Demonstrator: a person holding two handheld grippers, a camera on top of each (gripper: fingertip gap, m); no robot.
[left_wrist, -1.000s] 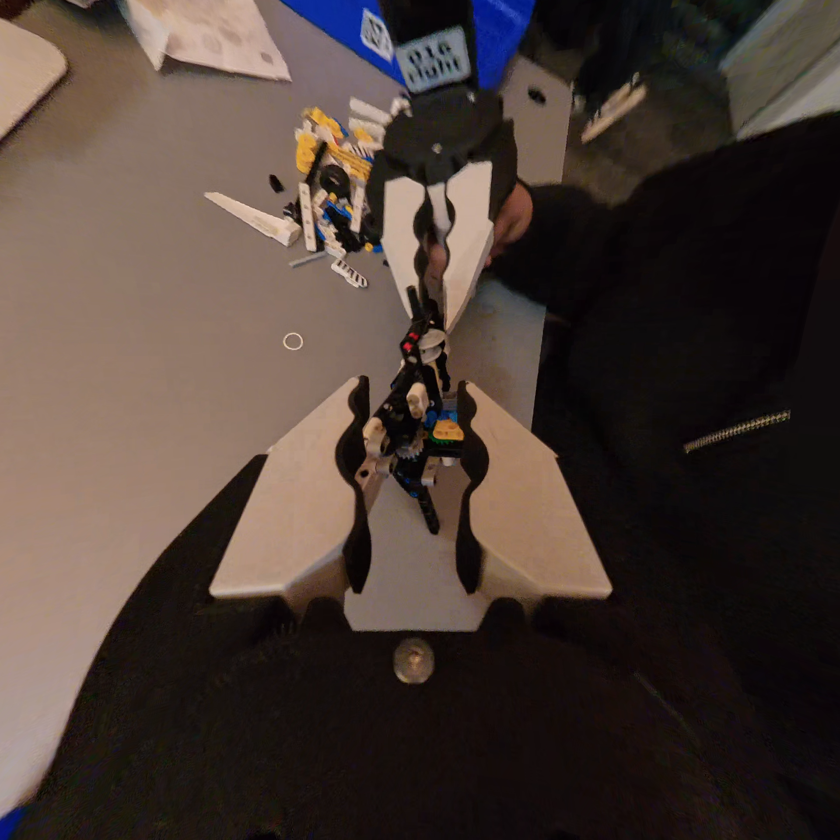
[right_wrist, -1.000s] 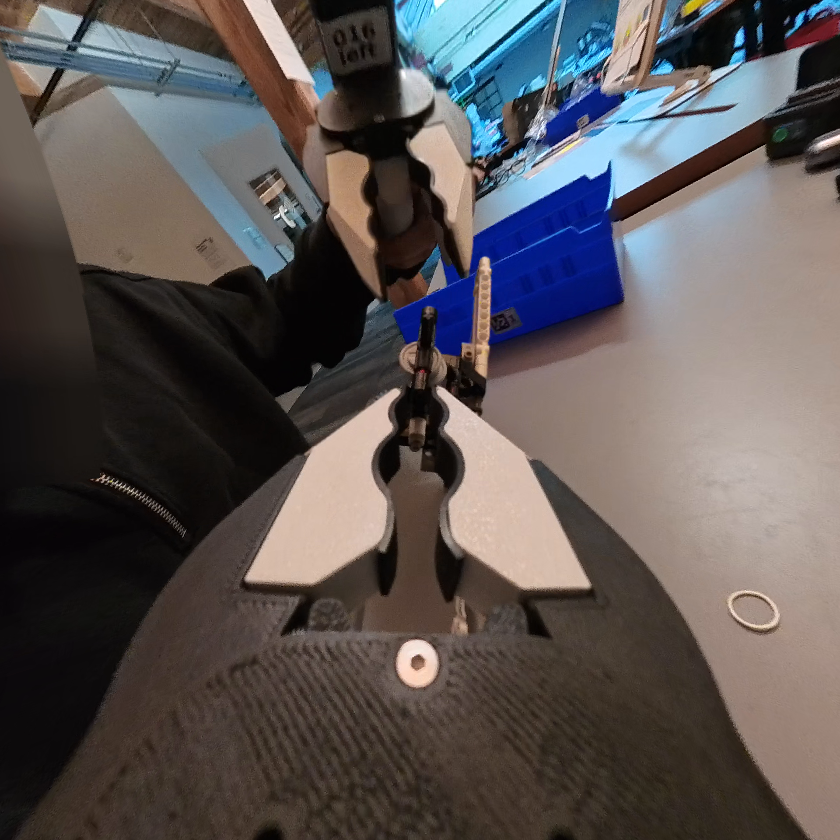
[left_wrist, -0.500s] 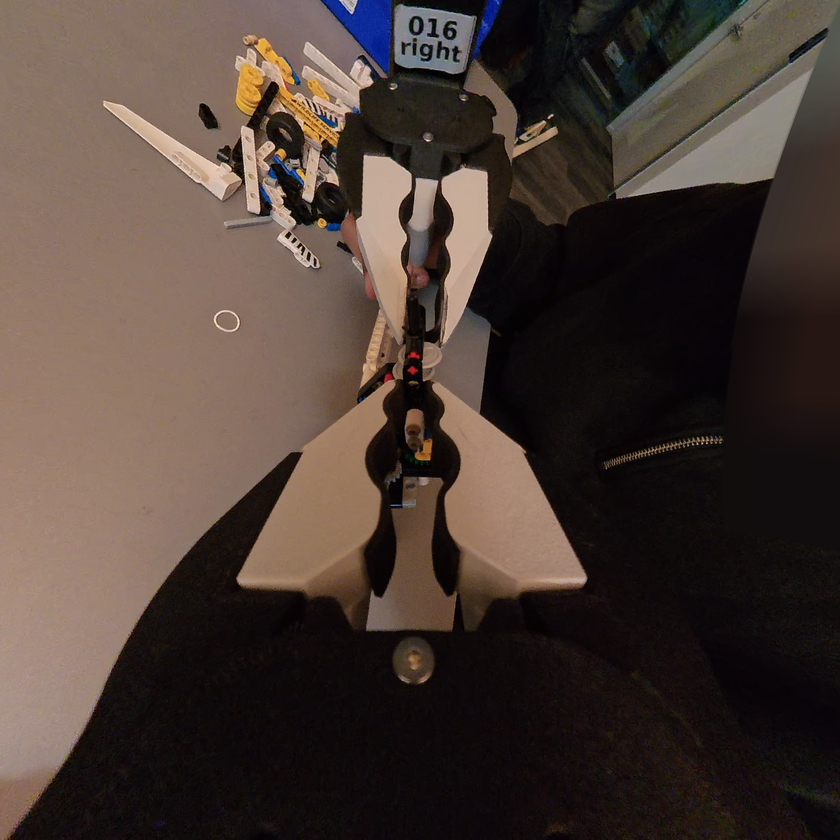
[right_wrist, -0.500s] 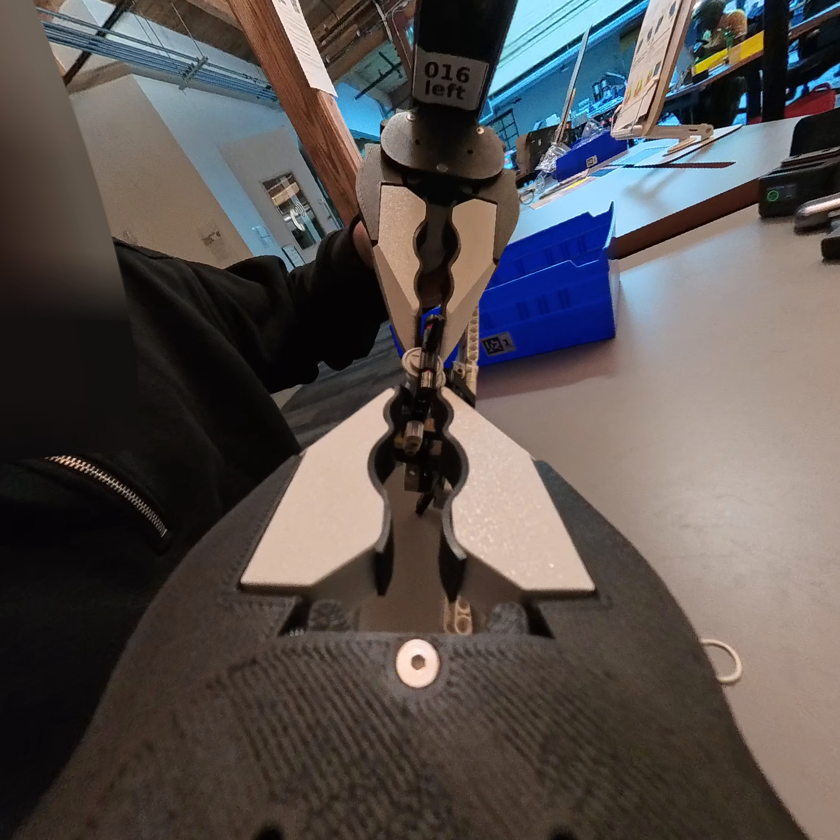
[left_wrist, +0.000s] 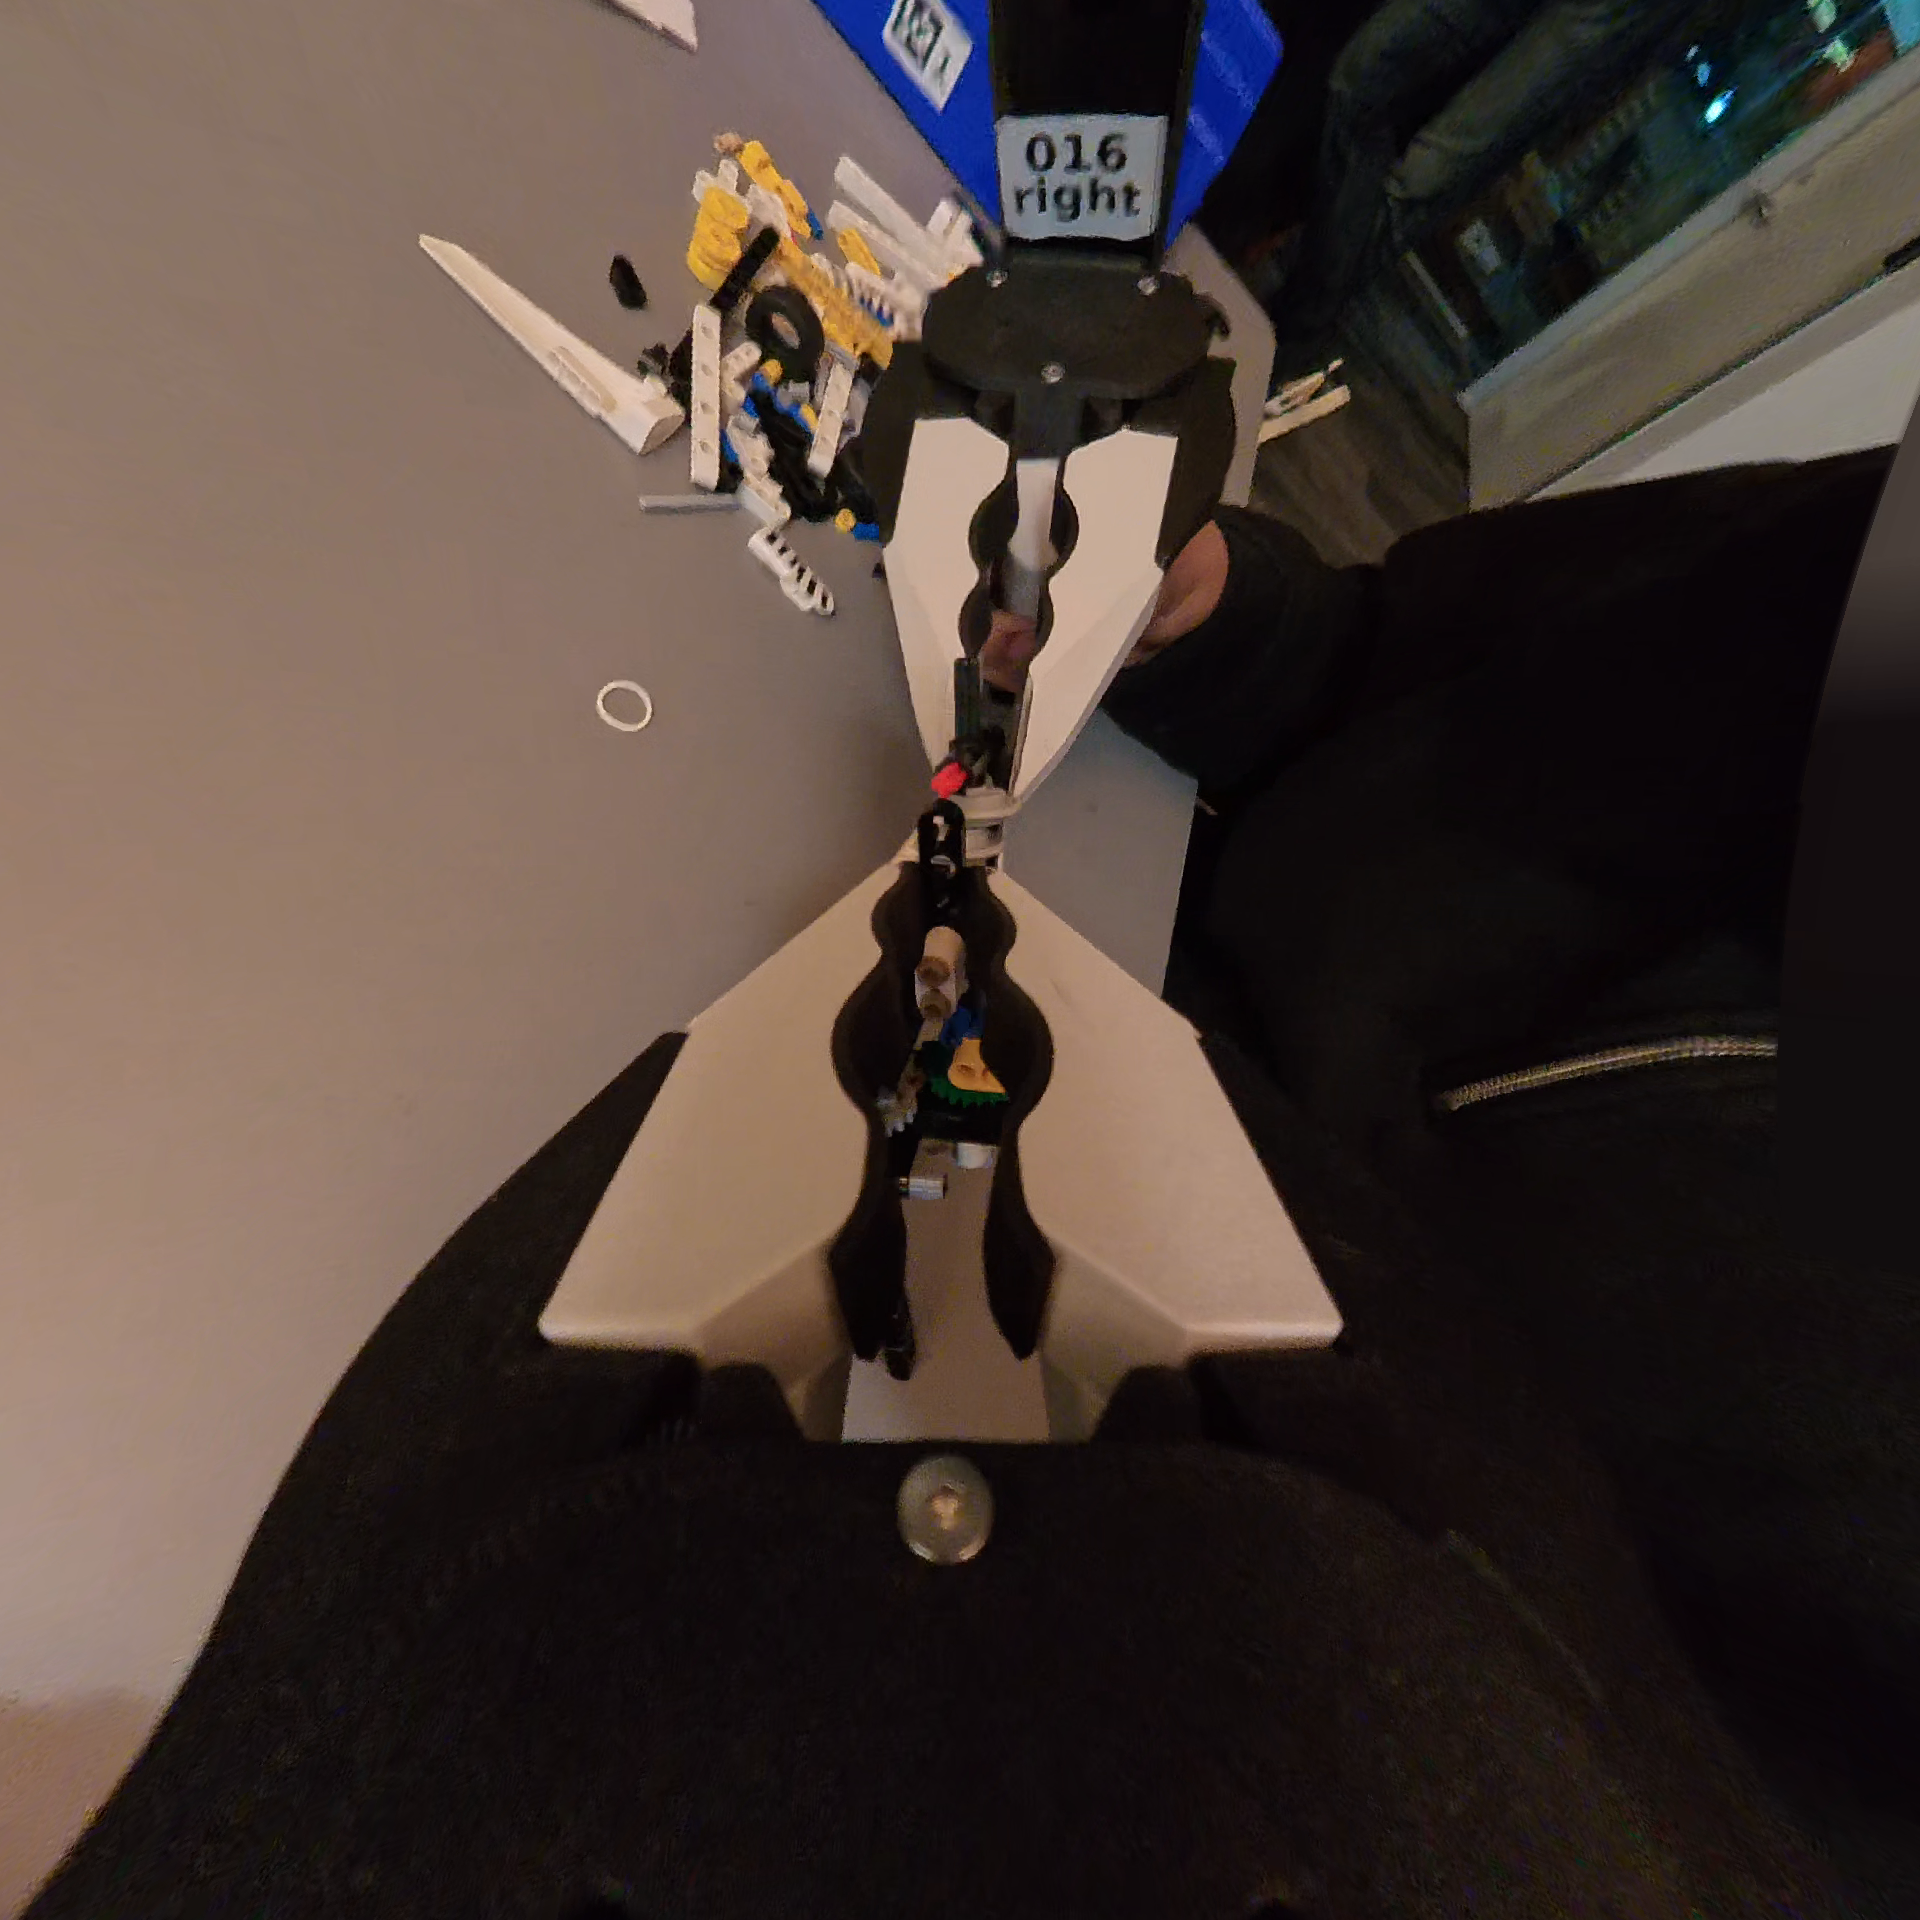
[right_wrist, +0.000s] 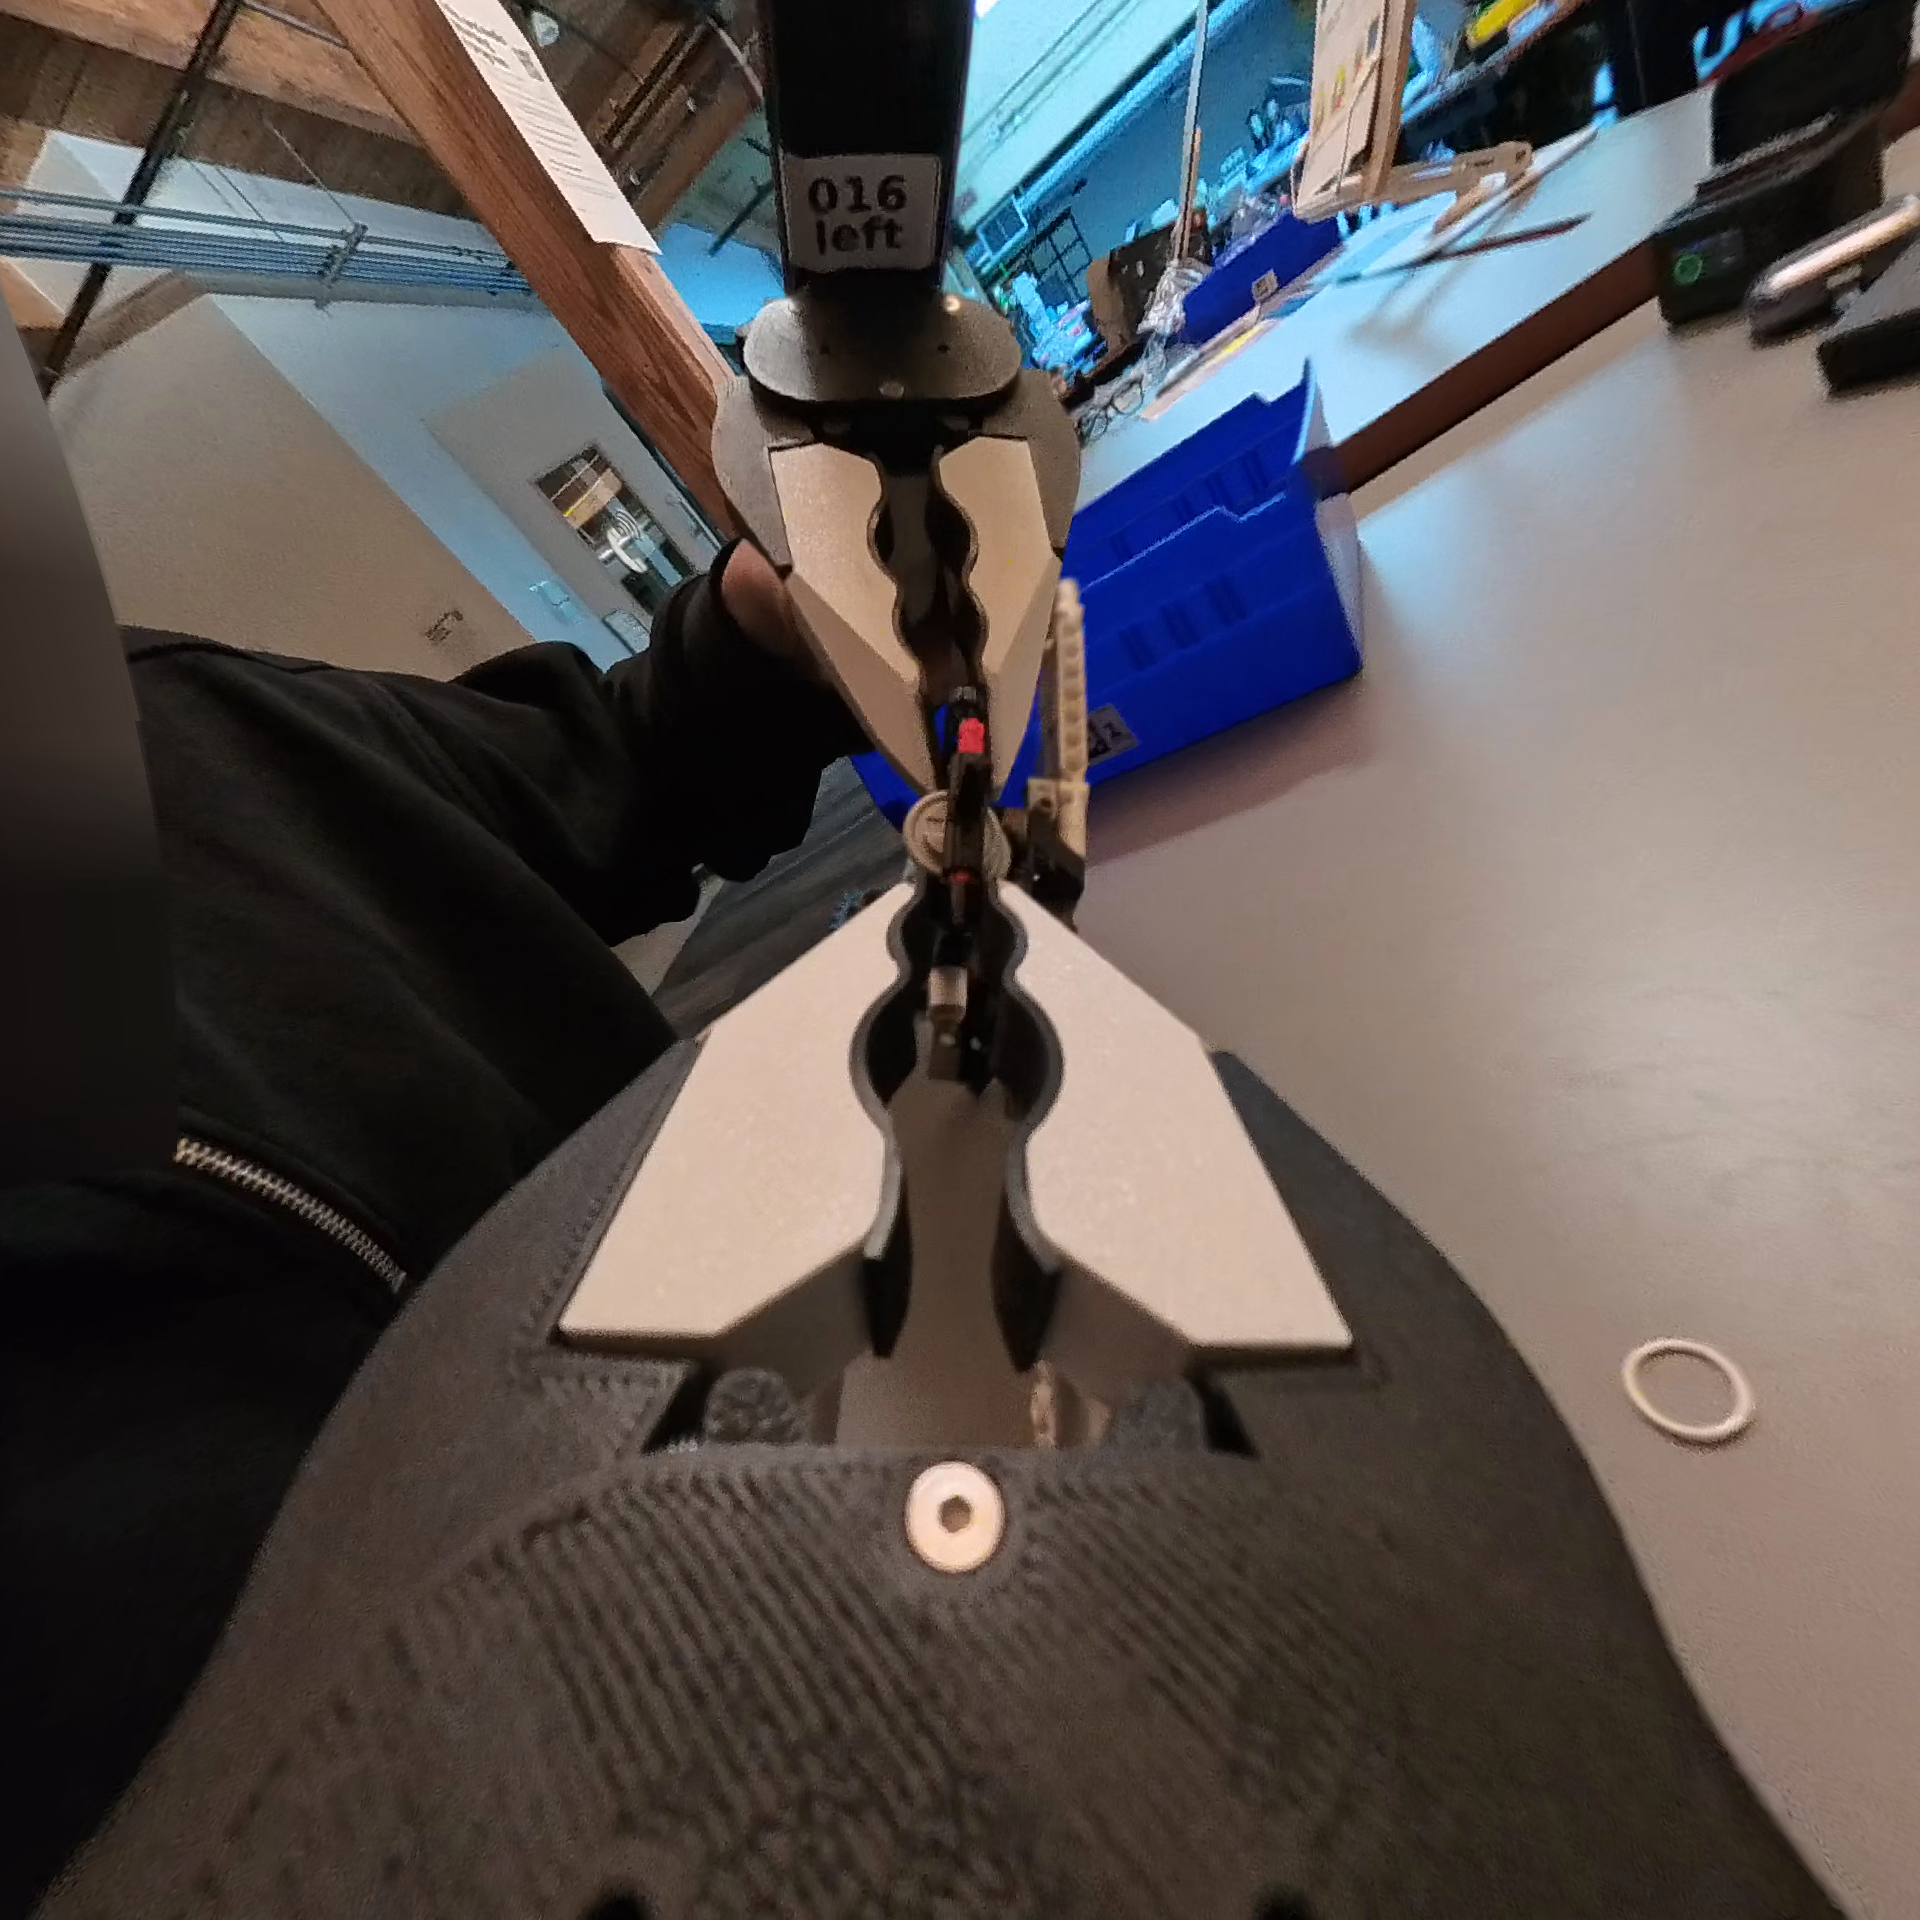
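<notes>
Between the two grippers, just above the near edge of the grey tabletop (left_wrist: 312, 935), hangs a small brick-built assembly (left_wrist: 951, 1039), mostly black with tan pins, a blue piece, a green gear and a yellow part. The left gripper (left_wrist: 951, 868) has its jaws nearly together, clamped on the assembly's black body, which fills the scalloped hollow between them. From the assembly's far end a thin black axle (left_wrist: 966, 707) with a red bush and a pale grey round disc runs into the right gripper (right_wrist: 956, 904), whose jaws are likewise closed tight on it. The two grippers face each other tip to tip, almost touching, each held by a hand in a black sleeve.

In the right wrist view, a white holed beam (right_wrist: 1068, 686) stands up from the assembly, just beside the left gripper's tips.

Farther out on the tabletop, a small white ring (left_wrist: 624, 705) lies alone, well apart from the grippers. Beyond it sits a heap of loose bricks (left_wrist: 790, 343) in yellow, white, black and blue, with a long white wedge panel (left_wrist: 551, 343) at its edge. A blue bin (right_wrist: 1216, 582) stands behind the heap.
</notes>
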